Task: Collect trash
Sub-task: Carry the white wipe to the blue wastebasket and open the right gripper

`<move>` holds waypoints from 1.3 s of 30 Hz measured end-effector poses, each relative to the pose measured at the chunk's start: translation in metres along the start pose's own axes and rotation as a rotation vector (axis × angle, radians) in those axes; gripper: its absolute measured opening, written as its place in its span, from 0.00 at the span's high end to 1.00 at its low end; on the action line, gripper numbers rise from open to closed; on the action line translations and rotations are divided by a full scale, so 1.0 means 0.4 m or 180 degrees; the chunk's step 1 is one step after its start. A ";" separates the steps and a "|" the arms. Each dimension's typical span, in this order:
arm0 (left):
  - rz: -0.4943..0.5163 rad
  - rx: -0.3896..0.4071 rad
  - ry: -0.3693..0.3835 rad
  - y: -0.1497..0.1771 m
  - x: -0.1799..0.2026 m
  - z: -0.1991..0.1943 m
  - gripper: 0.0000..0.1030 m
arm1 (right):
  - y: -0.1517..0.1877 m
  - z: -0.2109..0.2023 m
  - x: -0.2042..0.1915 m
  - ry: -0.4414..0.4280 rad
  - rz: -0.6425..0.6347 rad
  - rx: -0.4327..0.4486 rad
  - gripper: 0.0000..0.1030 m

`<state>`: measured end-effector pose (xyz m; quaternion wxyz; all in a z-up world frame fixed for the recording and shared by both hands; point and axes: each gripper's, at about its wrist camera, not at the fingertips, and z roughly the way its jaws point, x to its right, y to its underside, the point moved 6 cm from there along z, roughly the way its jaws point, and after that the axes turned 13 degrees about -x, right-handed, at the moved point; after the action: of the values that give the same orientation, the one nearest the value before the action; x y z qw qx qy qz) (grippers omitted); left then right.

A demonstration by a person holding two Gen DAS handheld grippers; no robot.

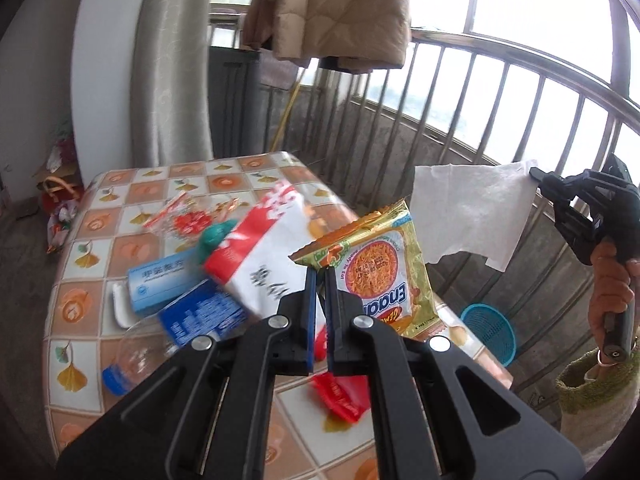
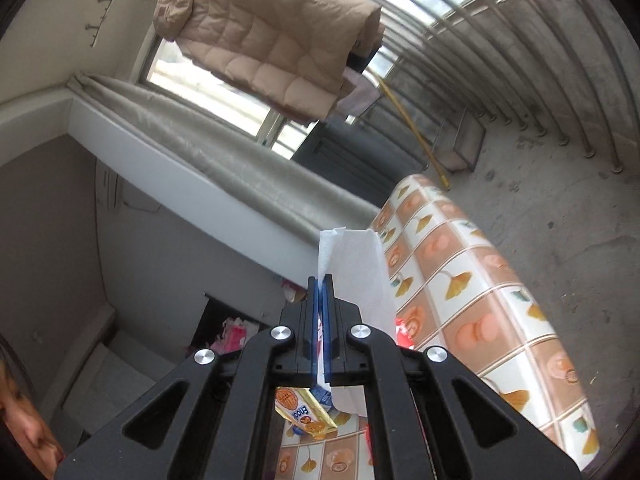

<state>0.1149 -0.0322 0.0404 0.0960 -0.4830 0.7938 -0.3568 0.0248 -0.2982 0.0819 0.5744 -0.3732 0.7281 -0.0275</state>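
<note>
Closest to me, my left gripper [image 1: 319, 276] has its fingers clamped on the top corner of the yellow noodle packet [image 1: 376, 268], which hangs lifted above the surface [image 1: 80, 280]. The packet looks light and crinkly, a slick film that could slide out, so I judge the sealed crimped edge the best place to pinch, as I have it. My right gripper [image 2: 321, 282] has its fingers pressed together on a white tissue [image 2: 356, 268]; in the left view it dangles from one corner [image 1: 472, 216] out past the edge of the surface. It is soft, nearly weightless and easy to tear, so a corner pinch should do.

Just beyond my left fingers lies the rest of the trash on the checked cloth: a red and white bag [image 1: 256, 256], a blue box [image 1: 160, 280], a blue printed carton [image 1: 200, 316], a clear plastic bottle with a blue cap [image 1: 136, 356], a red wrapper [image 1: 340, 396] and a small clear sweet packet [image 1: 180, 216]. The bottle may roll; I would take it at the neck.

Farther off, a blue basket [image 1: 490, 330] sits on the floor by the railing [image 1: 480, 92], probably where these go. A tan quilted jacket [image 1: 332, 12] hangs overhead.
</note>
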 end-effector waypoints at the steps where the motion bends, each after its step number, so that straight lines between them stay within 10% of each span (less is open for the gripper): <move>1: 0.0109 -0.0046 0.0058 -0.021 0.040 0.022 0.98 | -0.008 -0.036 0.016 0.0055 0.0017 0.0105 0.98; 16: 0.1670 -0.1576 0.0608 -0.100 0.729 0.593 0.98 | -0.019 -0.399 0.432 0.0958 0.0805 0.0861 0.98; 31: 0.1726 -0.2225 0.0807 0.060 1.066 1.050 0.96 | -0.042 -0.432 0.958 0.1697 0.1784 0.0905 0.98; 33: 0.1657 -0.2228 0.0835 0.064 1.078 1.073 0.75 | -0.041 -0.426 1.029 0.1745 0.1926 0.0851 0.96; 37: 0.1650 -0.2117 0.0834 0.060 1.083 1.063 0.55 | -0.010 -0.426 1.126 0.2111 0.2242 0.0733 0.55; 39: 0.1605 -0.2137 0.0944 0.053 1.078 1.051 0.55 | 0.002 -0.433 1.128 0.2206 0.2228 0.0806 0.55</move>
<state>0.0871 -0.5857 -0.1963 -0.0970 -0.2223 0.9639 -0.1101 -0.1518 -0.6245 -0.2277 0.3145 -0.0033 0.9482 -0.0437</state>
